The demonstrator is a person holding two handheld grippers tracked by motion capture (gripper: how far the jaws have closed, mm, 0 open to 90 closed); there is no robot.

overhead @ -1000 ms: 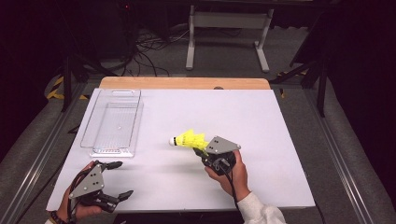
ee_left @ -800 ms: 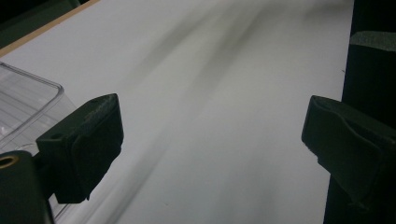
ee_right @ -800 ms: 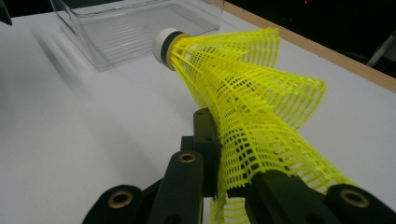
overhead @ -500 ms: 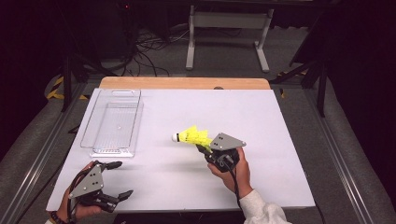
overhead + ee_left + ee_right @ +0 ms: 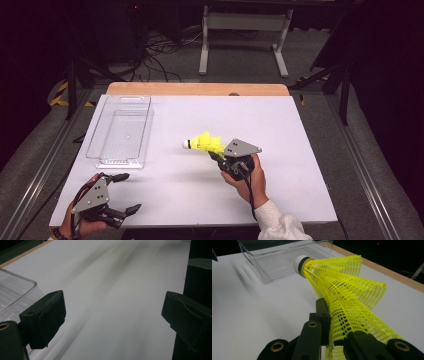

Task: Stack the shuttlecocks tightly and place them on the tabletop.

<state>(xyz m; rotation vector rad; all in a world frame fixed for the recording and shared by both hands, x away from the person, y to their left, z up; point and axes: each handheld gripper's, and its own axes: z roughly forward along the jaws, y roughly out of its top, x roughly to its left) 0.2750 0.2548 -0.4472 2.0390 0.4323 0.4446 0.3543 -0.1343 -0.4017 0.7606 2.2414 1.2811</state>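
Hands come in at the near edge of the white table (image 5: 310,130), each with a gripper. The left gripper (image 5: 122,192) sits low by the near left corner with its jaws wide apart and nothing between them. A bit farther in, the right gripper (image 5: 216,154) has its jaws squeezed tight on the crushed net skirt of a yellow shuttlecock (image 5: 204,143). The shuttlecock is up off the table near the middle, and its white tip points left toward the clear tray (image 5: 95,140). The tray lies farther off on the left side, with nothing in it. This looks like the carry step. Next, it seems, the right hand must swing left over the tray and let go. Since a second ago the right gripper and shuttlecock have slid a little to the right; the left gripper has stayed put.
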